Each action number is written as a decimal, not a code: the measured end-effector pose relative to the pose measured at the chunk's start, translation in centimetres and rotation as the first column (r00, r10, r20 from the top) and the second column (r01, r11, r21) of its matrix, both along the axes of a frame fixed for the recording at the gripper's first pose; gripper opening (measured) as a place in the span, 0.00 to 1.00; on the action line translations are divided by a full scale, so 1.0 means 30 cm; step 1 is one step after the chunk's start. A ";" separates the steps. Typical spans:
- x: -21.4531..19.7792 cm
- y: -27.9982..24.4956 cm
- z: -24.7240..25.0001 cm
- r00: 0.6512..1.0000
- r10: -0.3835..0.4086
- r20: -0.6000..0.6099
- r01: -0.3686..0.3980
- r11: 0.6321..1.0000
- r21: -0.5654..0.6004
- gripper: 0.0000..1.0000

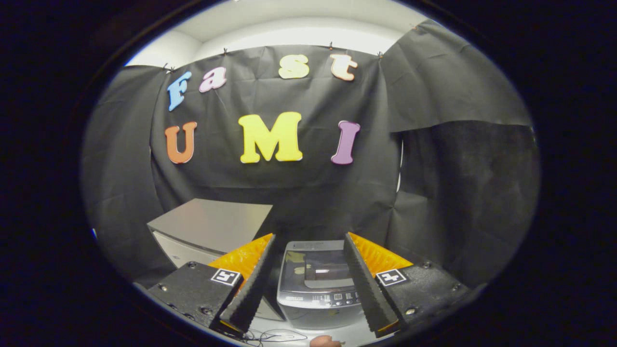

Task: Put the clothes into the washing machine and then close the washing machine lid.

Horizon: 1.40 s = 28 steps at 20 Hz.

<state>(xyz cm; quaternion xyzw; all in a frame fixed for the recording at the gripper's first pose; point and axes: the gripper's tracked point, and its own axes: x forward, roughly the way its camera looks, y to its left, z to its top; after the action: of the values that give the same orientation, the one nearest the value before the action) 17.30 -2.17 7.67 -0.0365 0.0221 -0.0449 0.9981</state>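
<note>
One upright washing machine (318, 284), controls toward spread tool (308, 279) fingers.

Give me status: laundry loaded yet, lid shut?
Done: nothing visible; no clothes in view. The washing machine sits beyond the fingers, its lid looking flat and down. In hand: nothing; the gripper is open and empty, framing the machine. Left: open the lid, load the clothes, close it.
</note>
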 end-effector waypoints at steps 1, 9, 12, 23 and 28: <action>-0.033 0.010 0.003 1.000 0.007 0.014 -0.007 1.000 -0.002 0.88; -0.326 0.063 -0.055 0.994 0.095 0.052 -0.096 0.995 0.017 0.95; -0.412 0.080 -0.088 0.992 0.118 0.052 -0.118 0.993 0.000 0.96; -0.488 0.043 -0.070 0.991 0.080 0.108 -0.076 0.996 -0.041 0.96; -0.471 0.039 -0.082 0.993 0.072 0.098 -0.068 0.996 -0.049 0.96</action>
<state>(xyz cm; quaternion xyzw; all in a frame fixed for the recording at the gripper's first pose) 3.16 -1.01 5.20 -0.0579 -0.0300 -0.0121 0.9978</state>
